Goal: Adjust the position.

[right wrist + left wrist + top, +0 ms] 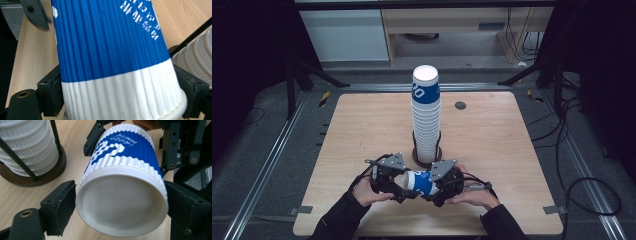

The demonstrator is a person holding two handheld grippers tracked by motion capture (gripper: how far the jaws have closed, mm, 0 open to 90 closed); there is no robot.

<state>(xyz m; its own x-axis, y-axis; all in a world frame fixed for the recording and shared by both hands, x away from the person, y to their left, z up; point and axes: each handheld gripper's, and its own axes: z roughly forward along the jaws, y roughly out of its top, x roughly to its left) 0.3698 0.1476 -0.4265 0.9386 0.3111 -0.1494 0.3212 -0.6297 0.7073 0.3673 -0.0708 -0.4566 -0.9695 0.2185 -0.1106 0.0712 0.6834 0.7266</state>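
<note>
The top cup (426, 86) of the stack bears large white characters on its blue band, of which "00" can be read. The held cup (125, 170) carries small white script on its blue band, seen in both gripper views, too small and blurred to read.

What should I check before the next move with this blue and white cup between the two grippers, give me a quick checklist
1. Right gripper grips the cup: ok, its pads press the white band near the rim on both sides.
2. Left gripper at the cup's base: not ok as a grip; a gap shows beside one pad.
3. Cup undamaged: ok, no crushing shows on the ribbed wall or base.
4. Cup off the table: cannot tell; it lies sideways between the grippers.
5. Stack of cups upright in its holder: ok.
6. Room between cup and stack: ok, they stand apart in the high view.
</note>
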